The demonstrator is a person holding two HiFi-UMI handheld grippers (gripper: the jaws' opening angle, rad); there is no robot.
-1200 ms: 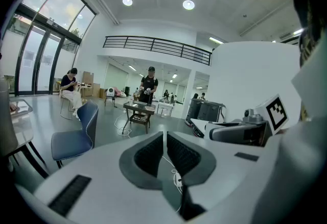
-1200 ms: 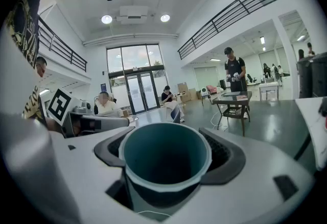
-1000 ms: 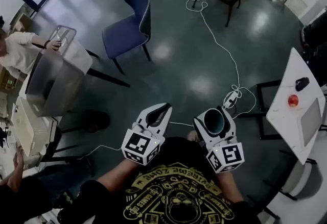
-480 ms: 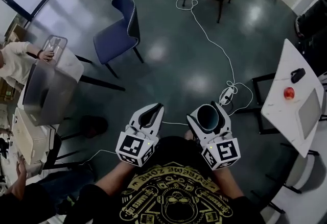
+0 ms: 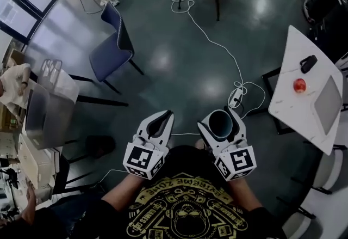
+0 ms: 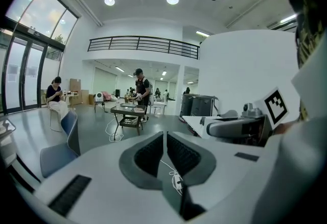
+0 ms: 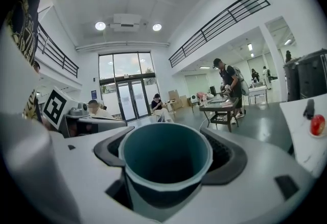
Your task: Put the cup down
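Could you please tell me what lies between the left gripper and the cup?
In the head view, only dark floor crossed by a thin white cable separates the left gripper from the cup, held in the right gripper.

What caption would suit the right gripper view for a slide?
Right gripper holding an empty teal cup between its jaws in a bright hall.
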